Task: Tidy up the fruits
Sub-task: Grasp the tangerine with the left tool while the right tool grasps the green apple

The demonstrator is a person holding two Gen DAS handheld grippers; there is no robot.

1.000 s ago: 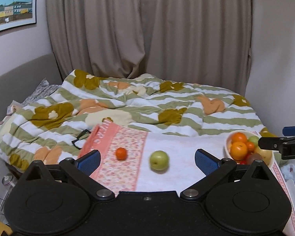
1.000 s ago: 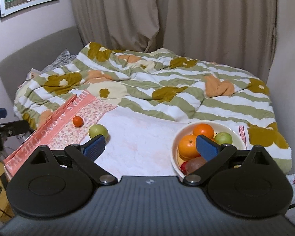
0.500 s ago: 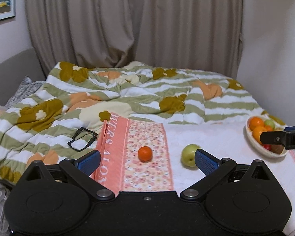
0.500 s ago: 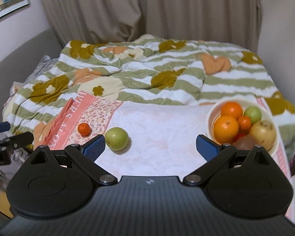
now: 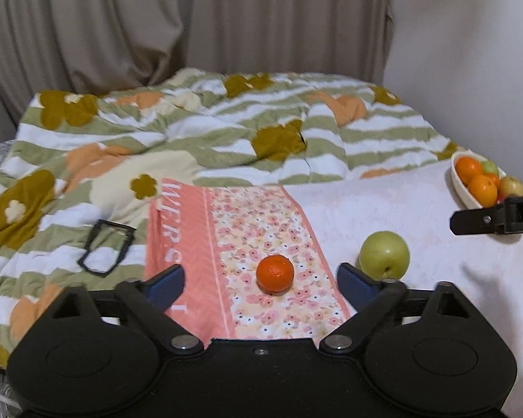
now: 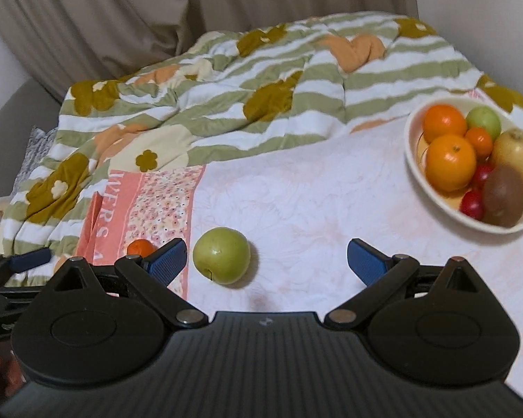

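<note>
Left gripper (image 5: 261, 284), black frame with blue pads, points down at the bed; jaws stand wide and have just been closing a little, with the small round orange mandarin (image 5: 274, 273) lying in the gap between them, untouched by either pad. The mandarin rests on a pink floral-printed cloth (image 5: 261, 230). Just to its right, on the white quilted cover (image 5: 383, 209), sits a round green apple (image 5: 384, 255). Right gripper (image 6: 266, 261), same build, has its jaws wide apart, holding nothing; in its view the apple (image 6: 221, 260) lies just inside the left pad. A cream ceramic bowl (image 6: 413, 160) of mixed fruit stands well apart at right. Black-framed glasses (image 5: 106, 246) lie on the green-striped duvet (image 5: 191, 132).
</note>
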